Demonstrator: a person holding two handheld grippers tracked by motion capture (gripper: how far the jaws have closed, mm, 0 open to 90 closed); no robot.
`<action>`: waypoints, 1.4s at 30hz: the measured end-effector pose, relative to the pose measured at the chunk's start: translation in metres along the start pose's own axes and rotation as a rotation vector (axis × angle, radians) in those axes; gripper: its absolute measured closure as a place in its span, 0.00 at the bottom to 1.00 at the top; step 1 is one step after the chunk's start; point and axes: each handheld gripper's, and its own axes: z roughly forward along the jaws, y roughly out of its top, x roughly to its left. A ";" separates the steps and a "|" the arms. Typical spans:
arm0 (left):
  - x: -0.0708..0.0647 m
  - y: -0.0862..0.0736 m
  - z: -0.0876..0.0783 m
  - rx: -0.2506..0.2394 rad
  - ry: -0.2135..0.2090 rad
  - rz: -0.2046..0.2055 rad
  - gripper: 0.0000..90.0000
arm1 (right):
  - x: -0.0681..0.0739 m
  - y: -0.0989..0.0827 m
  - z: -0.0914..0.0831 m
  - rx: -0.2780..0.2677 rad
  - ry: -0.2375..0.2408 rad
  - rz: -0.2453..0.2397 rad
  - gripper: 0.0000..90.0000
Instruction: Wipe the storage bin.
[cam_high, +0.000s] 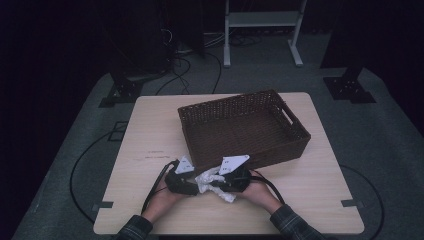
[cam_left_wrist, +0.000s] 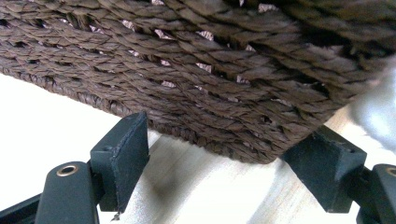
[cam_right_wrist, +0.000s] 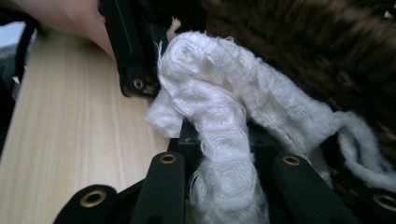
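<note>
On the counter (cam_high: 150, 125), seen from the high view, I hold both grippers side by side just in front of a brown wicker basket (cam_high: 295, 127), with a crumpled white cloth (cam_high: 210, 179) bunched between them. My left gripper (cam_high: 186, 181) sits at the cloth's left edge, my right gripper (cam_high: 231, 181) at its right, likely gathering it for the basket behind.

From the left gripper view, my fingers (cam_left_wrist: 122, 156) stand apart with nothing between them, facing the basket's woven wall (cam_left_wrist: 210, 79) where it meets the counter; a blur of the cloth (cam_left_wrist: 373, 112) shows at the right.

From the right gripper view, my fingers (cam_right_wrist: 168, 182) are clamped on a twisted fold of the cloth (cam_right_wrist: 219, 116), which rises from them and leans against the basket (cam_right_wrist: 303, 46).
</note>
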 end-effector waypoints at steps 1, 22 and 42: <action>0.000 0.000 0.000 0.001 0.000 0.001 0.25 | 0.001 0.001 -0.002 -0.008 0.001 0.002 0.81; 0.000 0.000 0.000 -0.001 0.000 -0.002 0.24 | -0.001 0.013 -0.052 -0.148 -0.012 0.012 0.81; 0.000 0.000 0.000 -0.002 0.001 0.000 0.24 | -0.013 -0.058 -0.108 -0.102 -0.133 0.164 0.80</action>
